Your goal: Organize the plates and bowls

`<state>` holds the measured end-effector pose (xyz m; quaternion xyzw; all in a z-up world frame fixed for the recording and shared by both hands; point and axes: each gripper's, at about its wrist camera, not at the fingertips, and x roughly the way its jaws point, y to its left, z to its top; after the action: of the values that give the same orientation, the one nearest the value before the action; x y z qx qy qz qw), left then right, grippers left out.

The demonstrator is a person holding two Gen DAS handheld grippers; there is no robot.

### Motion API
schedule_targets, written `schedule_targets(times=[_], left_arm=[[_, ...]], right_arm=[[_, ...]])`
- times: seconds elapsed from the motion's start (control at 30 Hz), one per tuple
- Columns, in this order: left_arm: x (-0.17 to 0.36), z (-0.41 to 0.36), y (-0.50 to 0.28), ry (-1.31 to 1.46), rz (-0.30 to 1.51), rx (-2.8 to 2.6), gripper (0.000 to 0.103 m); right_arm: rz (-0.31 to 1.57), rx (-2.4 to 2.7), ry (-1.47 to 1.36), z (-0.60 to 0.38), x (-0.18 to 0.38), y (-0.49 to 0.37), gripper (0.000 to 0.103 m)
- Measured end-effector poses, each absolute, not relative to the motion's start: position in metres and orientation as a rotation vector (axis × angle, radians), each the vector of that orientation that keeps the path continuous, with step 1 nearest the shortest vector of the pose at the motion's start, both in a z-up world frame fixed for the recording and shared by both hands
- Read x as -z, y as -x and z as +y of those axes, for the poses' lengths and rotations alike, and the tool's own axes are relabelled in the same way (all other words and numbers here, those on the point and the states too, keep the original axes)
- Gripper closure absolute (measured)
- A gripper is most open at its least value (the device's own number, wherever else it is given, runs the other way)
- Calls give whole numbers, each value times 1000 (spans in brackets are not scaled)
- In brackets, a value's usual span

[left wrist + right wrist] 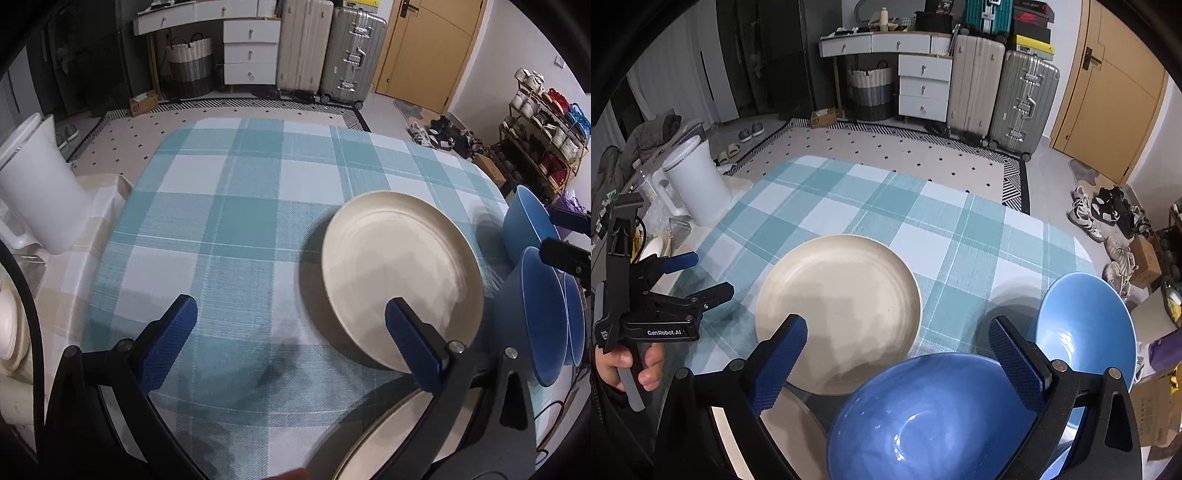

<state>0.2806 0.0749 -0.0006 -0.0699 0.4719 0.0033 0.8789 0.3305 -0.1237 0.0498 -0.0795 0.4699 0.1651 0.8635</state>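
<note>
Desk (pixel 849 206), draped in teal-and-white checked woven cloth: fills centre of both views, carries all crockery.

Round cream ceramic plate (pixel 838 314), flat on cloth, right of desk centre. Nearest rim passes behind left finger of right tongs in right wrist view; in left wrist view (pixel 402 273) right finger of left tongs overlaps its near edge. Contact with either finger: cannot tell.

Second cream plate (pixel 391 439), only partly in view at desk's near edge, below first plate and under right finger of left tongs.

Deep round blue glazed bowl (pixel 923 417), nearest camera in right wrist view, lying between and beneath fingers of right tongs, rim overlapping near edge of cream plate.

Second blue glazed bowl (pixel 1086 328), just right of the first, outside right finger of right tongs; rims close, touching or not unclear.

White plastic lidded jug (pixel 696 181), upright off desk's far left corner, well apart from crockery.

Right tongs (pixel 897 358): blue-padded fingers spread wide, nothing gripped, poised over near bowl.

Left tongs (pixel 291 332): fingers spread wide, nothing gripped, over bare cloth left of plate. Seen also in right wrist view (pixel 713 275), left of plate, handle in a hand (pixel 628 365).
</note>
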Motion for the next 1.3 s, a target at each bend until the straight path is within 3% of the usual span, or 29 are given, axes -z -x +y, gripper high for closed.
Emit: schedule_targets(times=[0.13,0.4,0.8,1.3], left_arm=[[11,67,-286,133,1004,15,5],[26,59,-295,127,1027,28,9],[39,59,-304,132,1056,36,17],[57,51,-310,109,1109,60,37]], right_arm=[[1017,-352,158,-127,-41,-341,4],[1102,-345,178,-131,-17,-361,20],[1174,-384,215,-124,0,-378,27],[1261,-387,259,-117,23,-399,42]])
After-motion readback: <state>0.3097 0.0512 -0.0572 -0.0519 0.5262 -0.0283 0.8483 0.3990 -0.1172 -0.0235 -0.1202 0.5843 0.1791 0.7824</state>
